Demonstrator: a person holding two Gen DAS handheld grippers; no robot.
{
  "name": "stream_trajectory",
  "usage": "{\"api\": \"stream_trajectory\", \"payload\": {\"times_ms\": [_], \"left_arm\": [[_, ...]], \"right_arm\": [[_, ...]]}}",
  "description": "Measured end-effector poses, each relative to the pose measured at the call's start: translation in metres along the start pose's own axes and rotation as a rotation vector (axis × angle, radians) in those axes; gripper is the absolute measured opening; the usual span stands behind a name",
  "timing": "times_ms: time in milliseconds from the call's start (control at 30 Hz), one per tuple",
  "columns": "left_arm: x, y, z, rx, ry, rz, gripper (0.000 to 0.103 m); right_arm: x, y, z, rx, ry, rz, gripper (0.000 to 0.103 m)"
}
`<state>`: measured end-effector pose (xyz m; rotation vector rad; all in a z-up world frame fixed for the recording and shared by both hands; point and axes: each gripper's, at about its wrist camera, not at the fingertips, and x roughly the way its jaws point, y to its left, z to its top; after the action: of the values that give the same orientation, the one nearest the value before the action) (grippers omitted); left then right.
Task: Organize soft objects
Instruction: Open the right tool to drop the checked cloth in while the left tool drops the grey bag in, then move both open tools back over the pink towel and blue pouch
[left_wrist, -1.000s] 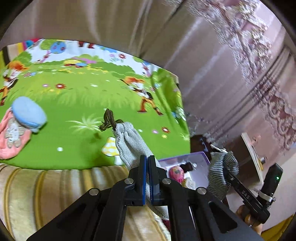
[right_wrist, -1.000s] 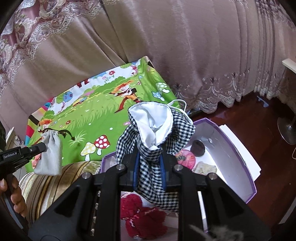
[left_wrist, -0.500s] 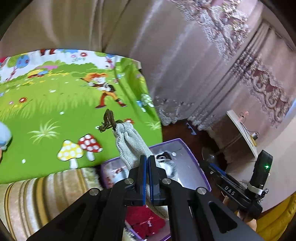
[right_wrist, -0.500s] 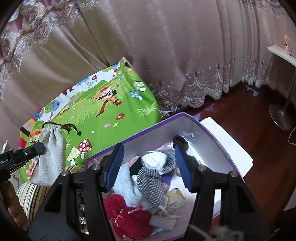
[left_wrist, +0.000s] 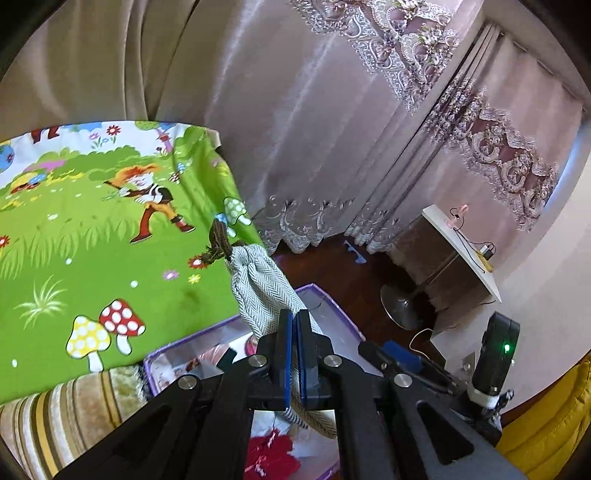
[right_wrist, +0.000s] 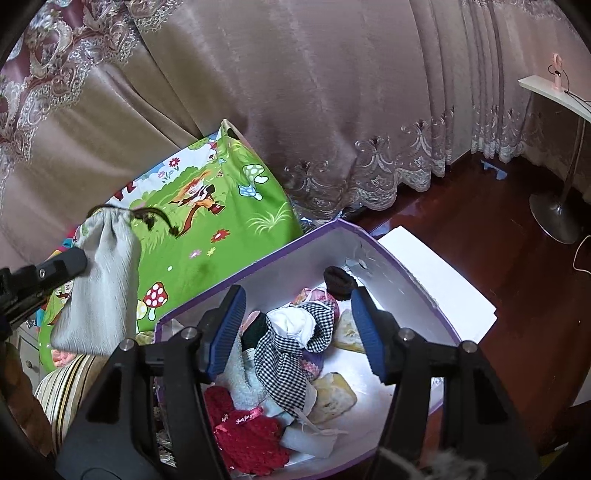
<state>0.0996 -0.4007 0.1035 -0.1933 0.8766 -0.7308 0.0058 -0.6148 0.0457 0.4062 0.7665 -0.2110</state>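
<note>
The grey herringbone pouch hangs clamped in the left tool, near the purple box but short of its rim. To do the step well, the pouch should come squarely over the box's open middle and low before the tool lets go. The right tool stands apart and empty above the box. A second earlier it pinched the checked pouch, which now lies inside; its jaws have just been opening
</note>
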Motion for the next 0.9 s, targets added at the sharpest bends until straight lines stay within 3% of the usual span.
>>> {"api": "stream_trajectory", "payload": {"times_ms": [100,300,433,600,900], "left_arm": [[0.020,0.005,0.002,0.012,0.049,0.042,0.020],[0.029,0.031,-0.006,-0.058,0.090,0.090,0.023],[0.020,0.037,-0.008,-0.055,0.064,0.112,0.026],[0.004,0.040,-0.010,-0.028,0.003,0.141,0.044],[-0.031,0.067,-0.012,0.001,-0.065,0.190,0.045]], "right_arm": [[0.000,-0.002,-0.001,0.003,0.004,0.000,0.063],[-0.001,-0.001,0.000,-0.006,0.009,0.003,0.063],[0.000,0.004,-0.001,-0.017,0.015,0.009,0.063],[-0.005,0.015,0.000,-0.044,0.012,0.024,0.063],[-0.007,0.047,0.002,-0.112,0.019,0.046,0.063]]}}
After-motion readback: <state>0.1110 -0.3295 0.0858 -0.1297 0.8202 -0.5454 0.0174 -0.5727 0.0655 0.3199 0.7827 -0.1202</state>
